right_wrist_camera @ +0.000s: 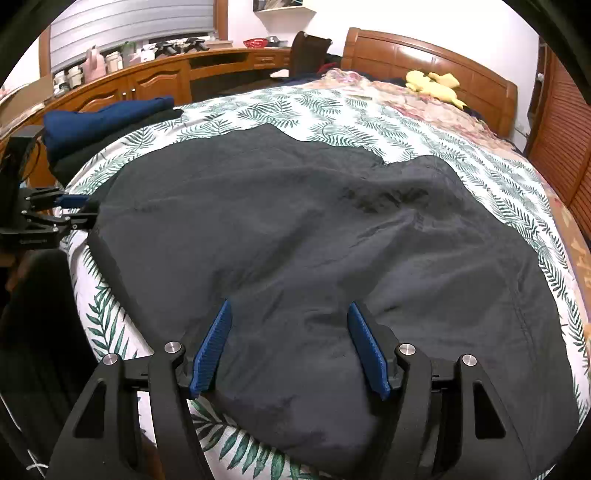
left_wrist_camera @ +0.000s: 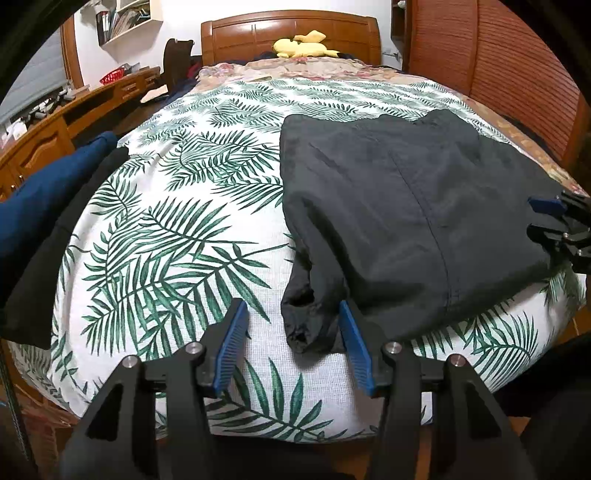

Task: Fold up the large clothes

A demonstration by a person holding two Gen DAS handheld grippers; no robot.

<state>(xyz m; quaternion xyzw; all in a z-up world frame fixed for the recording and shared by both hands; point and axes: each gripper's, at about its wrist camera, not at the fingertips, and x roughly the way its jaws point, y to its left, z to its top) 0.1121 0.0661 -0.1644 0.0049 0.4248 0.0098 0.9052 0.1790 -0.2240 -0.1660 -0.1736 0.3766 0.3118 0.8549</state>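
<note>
A large black jacket (left_wrist_camera: pixel 406 206) lies spread on the leaf-print bed cover (left_wrist_camera: pixel 177 229); it fills most of the right wrist view (right_wrist_camera: pixel 314 251). My left gripper (left_wrist_camera: pixel 291 314) is open, its blue fingers on either side of a black sleeve cuff (left_wrist_camera: pixel 306 314) at the jacket's near left corner, not closed on it. My right gripper (right_wrist_camera: pixel 290 314) is open just above the jacket's near part, holding nothing. The right gripper also shows at the far right of the left wrist view (left_wrist_camera: pixel 554 221), at the jacket's right edge. The left gripper shows at the left of the right wrist view (right_wrist_camera: pixel 79 210).
Folded dark blue and black clothes (left_wrist_camera: pixel 48 206) are stacked at the bed's left edge. A yellow plush toy (left_wrist_camera: pixel 303 44) lies by the wooden headboard (left_wrist_camera: pixel 288 33). A wooden desk (right_wrist_camera: pixel 147 81) runs along the left wall; a slatted wooden wardrobe (left_wrist_camera: pixel 498 74) stands right.
</note>
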